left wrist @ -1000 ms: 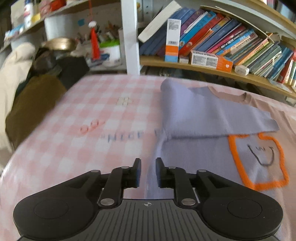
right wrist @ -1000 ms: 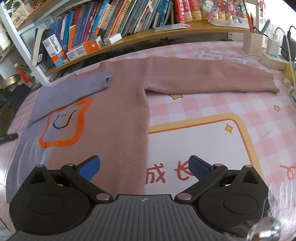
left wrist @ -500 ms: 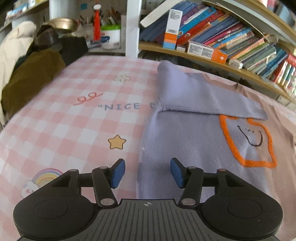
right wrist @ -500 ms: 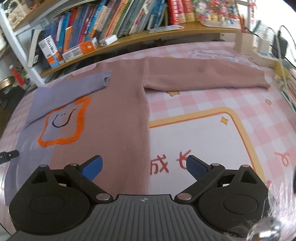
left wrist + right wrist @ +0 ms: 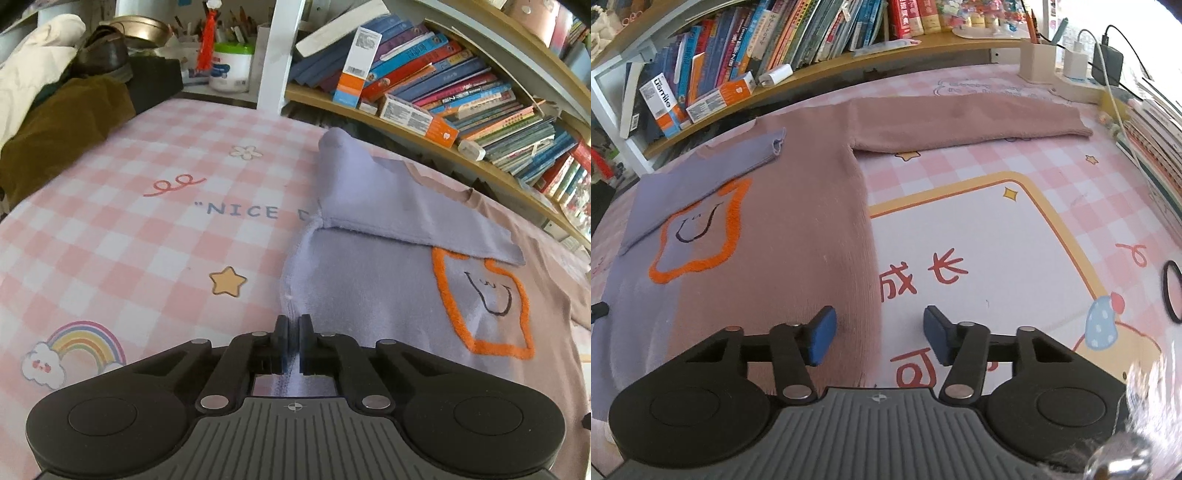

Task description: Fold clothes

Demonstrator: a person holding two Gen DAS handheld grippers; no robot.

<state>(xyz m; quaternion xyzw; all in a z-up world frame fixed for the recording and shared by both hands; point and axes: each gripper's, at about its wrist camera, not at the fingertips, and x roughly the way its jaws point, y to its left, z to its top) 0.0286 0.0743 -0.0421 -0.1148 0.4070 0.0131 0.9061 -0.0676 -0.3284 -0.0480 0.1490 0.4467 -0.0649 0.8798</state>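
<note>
One fold of several is done on the two-tone knitted sweater (image 5: pixel 798 236), which lies flat and face up on the tabletop (image 5: pixel 122 236). Its lilac sleeve (image 5: pixel 388 206) is already laid diagonally across the chest, the cuff reaching almost to the middle. Its dusty-pink sleeve (image 5: pixel 967 122) is stretched straight out to the side, not yet folded. The body is also at full length, so the second sleeve and the body folds are, by my judgement, left to do.

At the lilac side edge near the hem, the left gripper (image 5: pixel 293 332) has just closed; its black fingers are pressed together with a thin ridge of lilac knit pinched between them. At the pink side edge near the hem, the right gripper (image 5: pixel 879 332) has just been narrowing; its blue pads (image 5: pixel 822 332) are half spread, straddling the edge without pressing it.

The sweater is a soft, fuzzy knit, lilac on one half and dusty pink on the other. A raised, fluffy orange outline (image 5: pixel 701 236), shaped like a wobbly slice of toast, frames a thin dark stitched smile. The tabletop wears a smooth pink-and-white checked cover printed with a rainbow, stars and lettering. Behind it, a curved wooden bookshelf (image 5: pixel 849 70) holds leaning rows of glossy books.
</note>
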